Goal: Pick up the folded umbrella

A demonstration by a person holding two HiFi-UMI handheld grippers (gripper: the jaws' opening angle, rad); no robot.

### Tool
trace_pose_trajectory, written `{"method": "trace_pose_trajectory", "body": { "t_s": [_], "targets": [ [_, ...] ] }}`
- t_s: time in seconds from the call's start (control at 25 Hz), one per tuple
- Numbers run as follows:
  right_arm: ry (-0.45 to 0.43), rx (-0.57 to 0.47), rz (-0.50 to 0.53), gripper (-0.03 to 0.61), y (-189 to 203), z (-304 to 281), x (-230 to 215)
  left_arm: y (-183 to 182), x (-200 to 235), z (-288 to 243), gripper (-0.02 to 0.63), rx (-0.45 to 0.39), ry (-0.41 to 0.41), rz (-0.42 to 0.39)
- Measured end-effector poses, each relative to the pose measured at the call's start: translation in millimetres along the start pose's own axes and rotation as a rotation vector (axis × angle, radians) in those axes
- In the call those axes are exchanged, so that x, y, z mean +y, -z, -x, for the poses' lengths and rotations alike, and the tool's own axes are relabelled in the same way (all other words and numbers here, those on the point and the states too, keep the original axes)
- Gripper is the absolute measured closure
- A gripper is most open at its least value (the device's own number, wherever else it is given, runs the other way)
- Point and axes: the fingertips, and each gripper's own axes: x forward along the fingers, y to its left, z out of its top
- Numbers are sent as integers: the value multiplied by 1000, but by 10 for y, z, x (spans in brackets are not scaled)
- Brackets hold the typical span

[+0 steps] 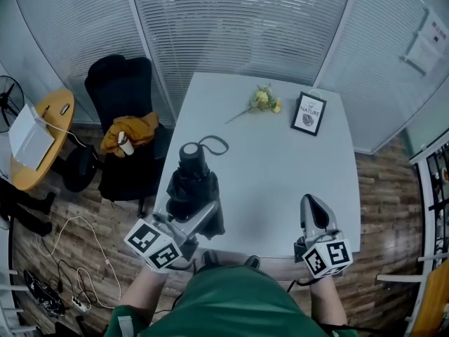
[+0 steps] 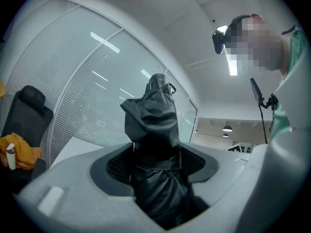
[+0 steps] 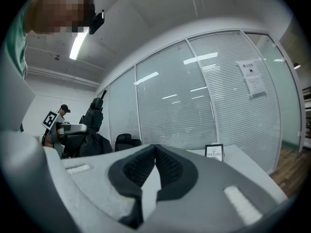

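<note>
Gripping the folded umbrella (image 2: 154, 125) around its middle, your left gripper (image 1: 193, 223) has both jaws clamped on the black fabric, handle end up, at the table's (image 1: 280, 167) near-left corner. Your right gripper (image 3: 155, 152) sits with jaws together, empty, at the near-right edge.

The middle of the tabletop (image 1: 280, 181) lies bare from the near edge almost to the far edge, and a bare strip runs along the right edge. Toward the far edge, flowers (image 1: 264, 100) lie near its middle and a frame (image 1: 309, 113) stands toward the far right corner, with a narrow gap between them. The umbrella (image 1: 193, 181) stands upright over the near left corner in the left gripper (image 1: 186, 216). The right gripper (image 1: 313, 213) sits at the near right corner. A chair (image 1: 123, 118) crowds the left edge. Blinds (image 1: 238, 27) close off the space just behind the far edge.
</note>
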Motion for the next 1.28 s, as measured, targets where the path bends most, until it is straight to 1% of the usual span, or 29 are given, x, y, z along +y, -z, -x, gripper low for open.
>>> {"method": "trace_pose_trajectory", "body": {
  "t_s": [0.36,0.52,0.68,1.28],
  "targets": [
    [-1,1,20,575,-12,-4,73,13,0,-13,324,1,23,4],
    [8,8,23,574,25,60,111,50,-25,42,324,18,24,8],
    [23,-5,27,574,-59,49,63,0,-19,10,324,21,29,1],
    [31,-2,21,575,-44,161,-63,72,-120,-23,324,50,30,-5]
  ]
}}
